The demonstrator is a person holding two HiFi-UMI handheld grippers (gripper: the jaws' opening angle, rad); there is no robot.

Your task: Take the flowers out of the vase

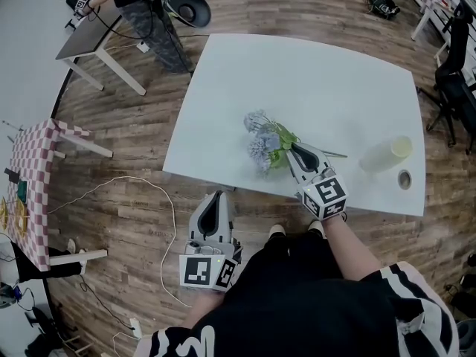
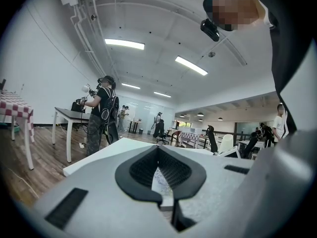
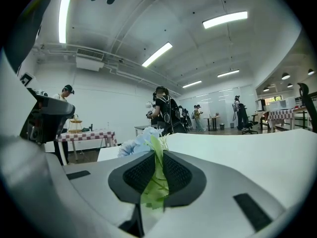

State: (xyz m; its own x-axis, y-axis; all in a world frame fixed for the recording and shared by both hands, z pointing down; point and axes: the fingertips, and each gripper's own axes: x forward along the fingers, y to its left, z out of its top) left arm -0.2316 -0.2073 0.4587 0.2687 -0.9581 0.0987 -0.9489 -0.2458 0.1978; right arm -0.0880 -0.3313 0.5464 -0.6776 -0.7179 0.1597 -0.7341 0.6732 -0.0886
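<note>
The right gripper (image 1: 295, 152) pinches the flowers (image 1: 262, 143) by their green leaves between its fingers. The blue heads stick out past the fingertips. The left gripper (image 1: 215, 197) has its fingers closed on nothing.

The counter (image 1: 327, 80) is smooth, matt white; the floor (image 1: 134, 169) around it is grained brown wood. On the counter, the flowers (image 1: 262, 146) look like soft cloth, the vase (image 1: 385, 155) translucent, frosted. The right gripper (image 1: 296, 153) is matt grey plastic, its fingers (image 3: 179, 175) ribbed black rubber.
</note>
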